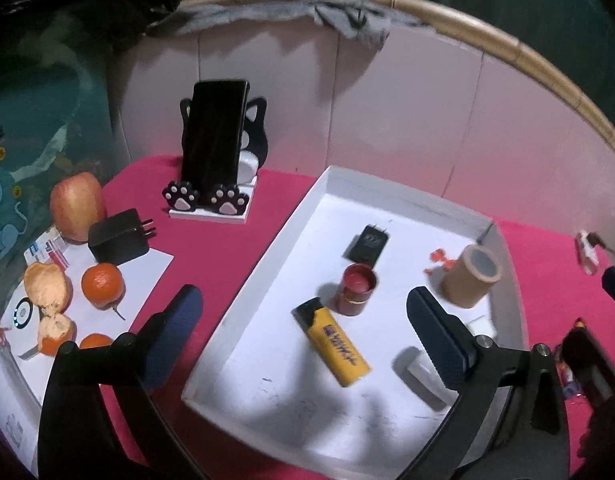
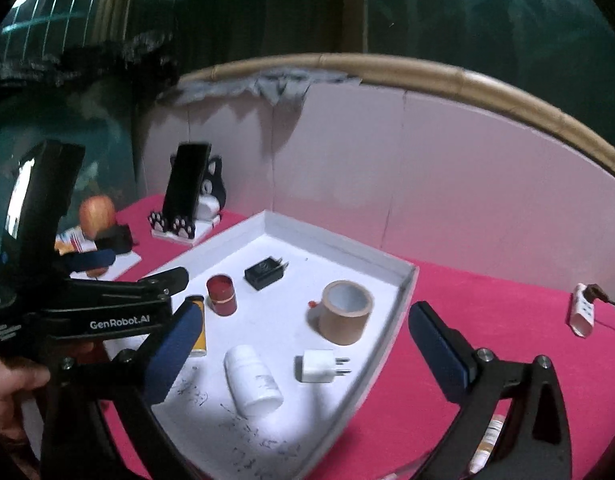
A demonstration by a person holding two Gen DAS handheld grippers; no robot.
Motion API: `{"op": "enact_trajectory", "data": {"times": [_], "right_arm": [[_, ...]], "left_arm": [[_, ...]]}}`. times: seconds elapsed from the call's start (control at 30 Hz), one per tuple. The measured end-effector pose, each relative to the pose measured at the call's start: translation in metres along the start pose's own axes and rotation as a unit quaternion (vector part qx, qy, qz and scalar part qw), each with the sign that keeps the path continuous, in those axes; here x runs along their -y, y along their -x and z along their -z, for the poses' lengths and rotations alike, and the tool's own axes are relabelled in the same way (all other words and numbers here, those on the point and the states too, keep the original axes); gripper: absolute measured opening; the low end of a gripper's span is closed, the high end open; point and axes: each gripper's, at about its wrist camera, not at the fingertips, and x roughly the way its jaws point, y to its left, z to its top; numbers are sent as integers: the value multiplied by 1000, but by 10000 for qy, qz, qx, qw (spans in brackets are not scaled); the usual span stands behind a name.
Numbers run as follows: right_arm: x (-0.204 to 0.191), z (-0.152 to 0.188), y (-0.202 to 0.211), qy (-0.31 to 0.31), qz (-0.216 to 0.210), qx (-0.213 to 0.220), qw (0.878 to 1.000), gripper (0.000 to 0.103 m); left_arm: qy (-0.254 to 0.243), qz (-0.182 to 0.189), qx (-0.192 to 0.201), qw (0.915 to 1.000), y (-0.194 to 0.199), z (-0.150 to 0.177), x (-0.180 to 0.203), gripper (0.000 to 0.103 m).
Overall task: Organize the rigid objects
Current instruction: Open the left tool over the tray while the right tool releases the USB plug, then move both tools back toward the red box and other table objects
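Both tools stand with jaws spread wide and nothing between the pads: the left gripper (image 1: 303, 312) hangs over the near left part of the white tray (image 1: 251, 280), the right gripper (image 2: 303, 328) over its near right corner. No earlier view is given, so only this spread stance can be told. The tray lies on a pink cloth (image 1: 211, 248) and holds seven things, well apart from each other — one yellow lighter (image 1: 336, 346) lying flat, one small red jar (image 1: 356, 288) upright, one black charger (image 1: 366, 244) at the far side, one roll of brown tape (image 2: 344, 311) with a small orange bit (image 1: 439, 261) beside it, one white bottle (image 2: 253, 378) on its side, and one white plug (image 2: 317, 365) with two pins. Outside the tray, to the left, are one apple (image 1: 76, 206), a second black charger (image 1: 119, 236) just beside it, and two whole oranges (image 1: 102, 284) near loose peel. One phone (image 1: 213, 134) leans upright in a cat-shaped stand (image 1: 211, 200).
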Motion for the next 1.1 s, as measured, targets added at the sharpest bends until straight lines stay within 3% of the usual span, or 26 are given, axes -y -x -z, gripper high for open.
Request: {"op": "enact_trajectory", "data": {"times": [0.3,0.57,0.77,0.9,1.0,1.1], "right_arm": [[56,5,79,-656,487,771,9937,103],[115,20,128,-1361,943,1154,9794,103],[149,43,137,-1880,933,1117,9713,103],[164,57,141,-2037,1091,1000,9678,103],[174,65,145,-2217,1134,981,9635,103],[181,71,149,-2335,1150,1003,9603,103]], "left_arm": [[-412,660,360,9963,42,5,43,103],[-1158,1520,199,9814,54,25,102,103],[-1944,2471,-92,9492,60,54,148,103],[-2624,2932,-511,9179,63,80,178,103],[-2894,3176,-773,8997,62,95,195,103],[-2969,3213,-985,8938,54,105,207,102]]}}
